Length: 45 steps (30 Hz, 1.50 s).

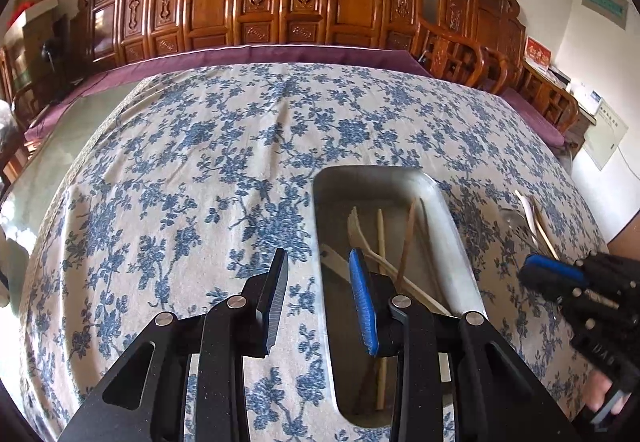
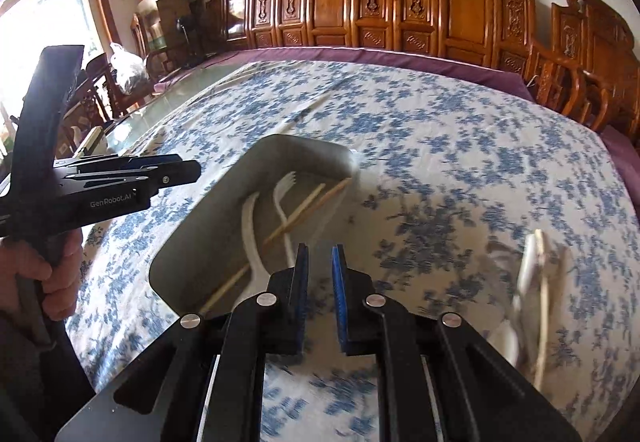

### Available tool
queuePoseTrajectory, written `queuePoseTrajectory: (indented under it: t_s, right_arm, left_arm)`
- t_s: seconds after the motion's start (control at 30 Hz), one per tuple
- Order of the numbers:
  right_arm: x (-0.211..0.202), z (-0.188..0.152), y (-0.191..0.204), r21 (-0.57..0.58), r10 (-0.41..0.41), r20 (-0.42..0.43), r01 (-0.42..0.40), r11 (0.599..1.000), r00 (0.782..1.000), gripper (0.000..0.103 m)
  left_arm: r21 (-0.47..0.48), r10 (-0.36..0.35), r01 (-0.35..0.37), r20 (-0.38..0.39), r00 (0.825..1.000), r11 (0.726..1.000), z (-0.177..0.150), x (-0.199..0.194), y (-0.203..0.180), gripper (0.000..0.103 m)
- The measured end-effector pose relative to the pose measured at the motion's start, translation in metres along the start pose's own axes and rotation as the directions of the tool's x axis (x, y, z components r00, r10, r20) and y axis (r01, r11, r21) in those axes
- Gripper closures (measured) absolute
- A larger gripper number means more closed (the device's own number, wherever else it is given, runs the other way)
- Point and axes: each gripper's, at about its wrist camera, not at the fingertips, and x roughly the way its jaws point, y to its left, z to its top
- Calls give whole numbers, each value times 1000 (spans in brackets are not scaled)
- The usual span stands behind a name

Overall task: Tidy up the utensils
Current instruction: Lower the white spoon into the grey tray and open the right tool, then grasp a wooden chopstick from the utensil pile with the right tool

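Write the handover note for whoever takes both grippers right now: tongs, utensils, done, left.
Left tongs: open, empty, hovering over the near left rim of the metal tray.
Right tongs: open, empty, over the cloth just right of the tray.
Done: the tray holds a white fork, a white spoon-like piece and wooden chopsticks.
Left: a loose cluster of utensils lies on the floral tablecloth right of the tray, blurred; it includes white and wooden pieces. One more chopstick lies on the cloth beyond the tray. Move these in.
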Motion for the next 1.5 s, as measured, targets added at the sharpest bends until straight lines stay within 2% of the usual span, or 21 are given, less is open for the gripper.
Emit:
queuePoseTrajectory:
  t_s: [0.37, 0.53, 0.63, 0.73, 1.03, 1.33, 1.5]
  right_arm:
    - [-46, -39, -83, 13, -163, 12, 163, 987, 987, 87]
    - [-54, -49, -118, 84, -196, 15, 194, 977, 980, 87]
    - [-55, -53, -132, 110, -201, 18, 198, 974, 979, 86]
    - [-51, -61, -147, 127, -196, 13, 193, 973, 980, 78]
    - [-20, -84, -175, 146, -144, -85, 155, 977, 986, 78]
    - [-3, -72, -187, 173, -129, -89, 143, 974, 988, 78]
    - [7, -73, -196, 165, -116, -111, 133, 977, 987, 78]
  left_arm:
    - [95, -59, 55, 42, 997, 994, -8, -23, -59, 73]
    - [126, -40, 32, 61, 997, 991, -16, -30, -83, 73]
    - [135, -31, 23, 57, 998, 991, -18, -31, -93, 73]
    - [147, -21, 12, 59, 998, 989, -22, -33, -105, 73]
    - [184, -9, 5, 20, 1000, 983, -42, -29, -141, 73]
    - [176, -23, 29, -35, 999, 984, -49, -16, -169, 73]
    - [197, -8, 20, -63, 998, 980, -50, -9, -184, 73]
